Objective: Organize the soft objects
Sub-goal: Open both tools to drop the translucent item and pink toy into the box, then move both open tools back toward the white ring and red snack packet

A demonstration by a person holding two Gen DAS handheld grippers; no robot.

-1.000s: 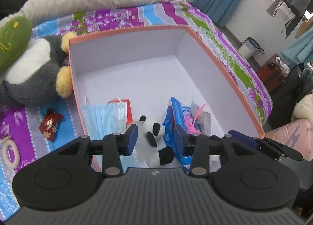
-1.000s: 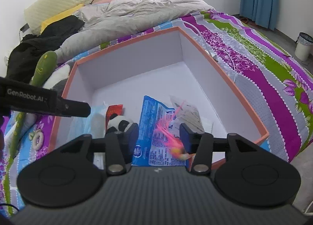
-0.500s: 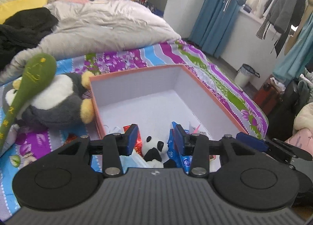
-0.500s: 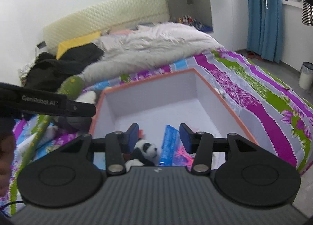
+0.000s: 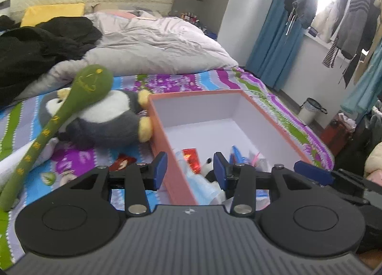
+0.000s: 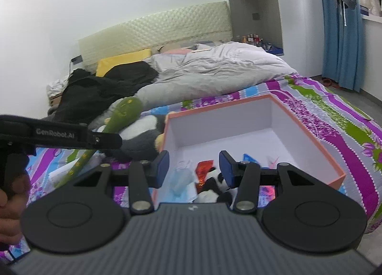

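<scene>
An orange box [image 5: 160, 129] with a white inside sits on the bed; it also shows in the right wrist view [image 6: 308, 131]. In it lie a small panda plush [image 6: 212, 186], a blue face mask [image 6: 181, 177], a red packet [image 5: 191, 158] and a blue pack [image 6: 249, 158]. A grey penguin plush [image 5: 105, 119] and a long green plush [image 5: 78, 93] lie left of the box. My left gripper [image 5: 189, 169] is open and empty, above the box's near left wall. My right gripper [image 6: 194, 167] is open and empty, above the box's near end.
A striped floral bedspread [image 5: 281, 112] covers the bed. A grey duvet [image 5: 155, 45] and black clothes [image 5: 40, 40] lie at the back. A small red packet [image 5: 121, 161] lies on the spread left of the box. A waste bin [image 5: 310, 110] and hanging clothes stand at the right.
Both grippers have risen and pulled back from the box, tilting up so more of the bed and room shows. Both stay open and empty. The items in the box have not moved.
</scene>
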